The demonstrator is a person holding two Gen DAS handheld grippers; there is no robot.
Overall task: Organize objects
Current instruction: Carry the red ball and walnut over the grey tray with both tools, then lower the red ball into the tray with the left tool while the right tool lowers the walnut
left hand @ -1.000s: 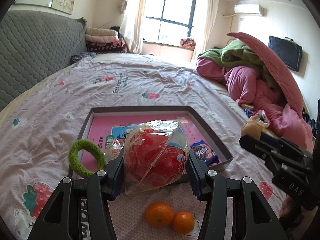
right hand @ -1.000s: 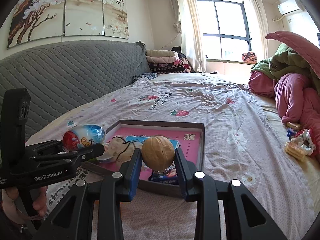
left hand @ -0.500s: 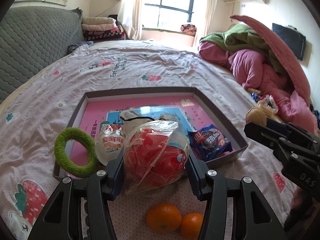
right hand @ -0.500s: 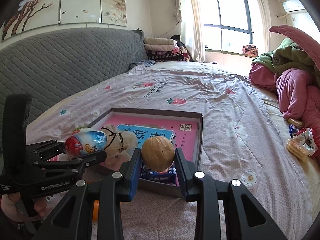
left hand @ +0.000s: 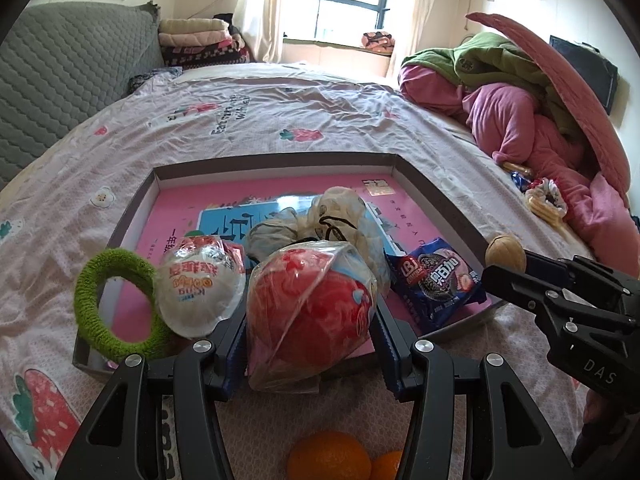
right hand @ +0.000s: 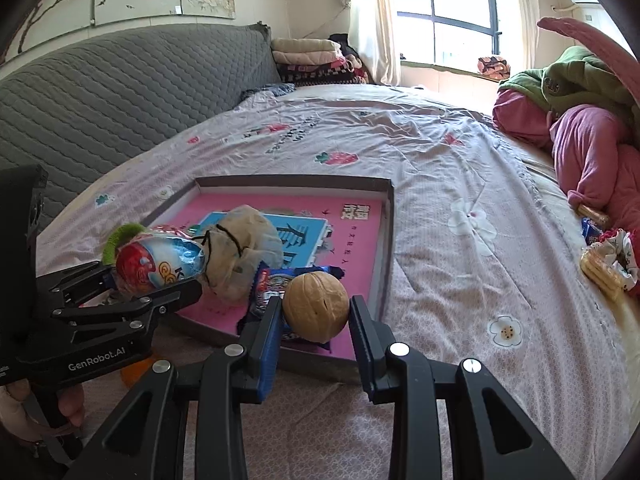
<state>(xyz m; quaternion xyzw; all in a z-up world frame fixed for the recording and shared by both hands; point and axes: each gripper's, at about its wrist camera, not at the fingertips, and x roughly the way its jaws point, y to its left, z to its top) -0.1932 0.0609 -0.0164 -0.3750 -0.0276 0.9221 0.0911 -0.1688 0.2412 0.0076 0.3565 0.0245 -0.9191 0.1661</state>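
Note:
My left gripper (left hand: 308,332) is shut on a red toy egg in clear plastic wrap (left hand: 308,312), held over the near edge of the shallow pink-lined tray (left hand: 280,160); the egg also shows in the right wrist view (right hand: 160,264). My right gripper (right hand: 316,312) is shut on a walnut (right hand: 316,306), above the tray's near right corner (right hand: 380,280); the walnut also shows in the left wrist view (left hand: 506,252). In the tray lie a white wrapped egg (left hand: 200,286), a green fuzzy ring (left hand: 108,304) on the left rim, a cloth pouch (left hand: 316,224) and a blue cookie packet (left hand: 436,280).
Two oranges (left hand: 332,456) lie on the bedsheet below my left gripper. Snack packets (right hand: 604,256) lie at the bed's right side by a heap of pink and green blankets (left hand: 532,112). A grey headboard (right hand: 120,92) runs along the left.
Both grippers have moved forward and down toward the tray with their loads still held. The tray and its contents look larger and closer.

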